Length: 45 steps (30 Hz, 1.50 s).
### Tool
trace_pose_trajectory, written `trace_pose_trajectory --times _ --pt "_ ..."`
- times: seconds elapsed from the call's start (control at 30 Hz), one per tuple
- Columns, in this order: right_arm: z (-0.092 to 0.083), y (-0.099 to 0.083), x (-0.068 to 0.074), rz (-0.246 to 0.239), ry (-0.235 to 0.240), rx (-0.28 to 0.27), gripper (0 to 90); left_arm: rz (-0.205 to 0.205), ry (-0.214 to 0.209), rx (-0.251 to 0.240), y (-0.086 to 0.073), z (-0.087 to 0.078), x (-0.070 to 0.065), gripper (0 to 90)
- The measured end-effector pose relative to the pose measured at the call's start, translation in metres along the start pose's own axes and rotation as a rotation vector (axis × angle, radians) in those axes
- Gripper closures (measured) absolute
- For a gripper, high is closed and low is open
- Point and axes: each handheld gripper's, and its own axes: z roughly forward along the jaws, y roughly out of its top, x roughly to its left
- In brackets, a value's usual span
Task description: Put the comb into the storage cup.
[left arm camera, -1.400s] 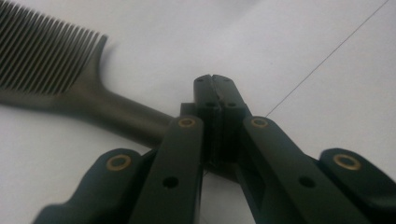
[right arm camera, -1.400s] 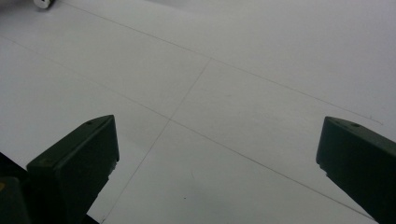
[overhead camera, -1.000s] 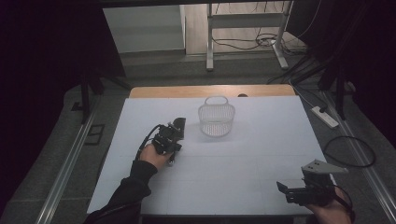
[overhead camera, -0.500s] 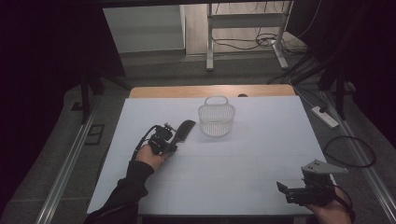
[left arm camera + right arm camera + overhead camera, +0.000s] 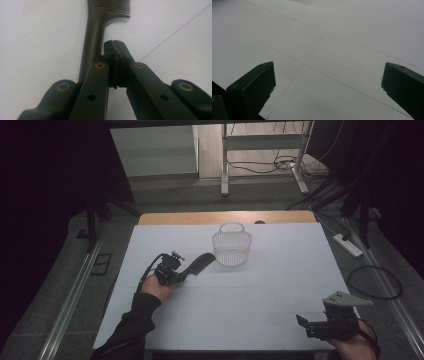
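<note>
A black plastic comb (image 5: 200, 264) with a long handle is carried by the left gripper (image 5: 186, 274) above the white table sheet (image 5: 260, 305), left of centre. In the left gripper view the jaws are seen pressed together, with the comb's handle (image 5: 91, 47) running along their left side; whether the handle is pinched between the pads cannot be told. A white wire basket (image 5: 231, 248) with a loop handle stands just right of the comb's toothed end. The right gripper (image 5: 306, 322) is held at the near right corner, its jaws spread wide with nothing between them.
</note>
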Motion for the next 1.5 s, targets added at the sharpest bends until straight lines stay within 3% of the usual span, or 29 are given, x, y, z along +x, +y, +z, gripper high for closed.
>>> trace_pose_trajectory --times 0.27,0.63,0.8,1.07,1.23,1.5 --pt "0.000 0.000 0.000 0.000 0.000 0.000 0.0 0.027 0.009 -0.044 0.001 -0.016 -0.005 75.6" --pt "0.000 0.000 0.000 0.000 0.001 0.000 0.0 0.017 0.018 -0.065 0.004 -0.021 0.002 50.5" --pt "0.000 0.000 0.000 -0.001 0.002 0.001 0.0 0.006 0.019 -0.076 0.006 -0.022 0.007 33.8" --pt "0.000 0.000 0.000 -0.001 0.004 0.003 0.0 -0.022 -0.025 -0.083 0.010 -0.023 0.019 6.8" --pt "0.000 0.000 0.000 0.001 0.005 0.002 0.0 0.007 -0.046 -0.074 0.013 -0.025 0.020 0.7" --pt "0.000 0.000 -0.001 0.005 0.006 0.001 0.0 0.051 -0.021 -0.071 0.014 -0.022 0.021 0.0"
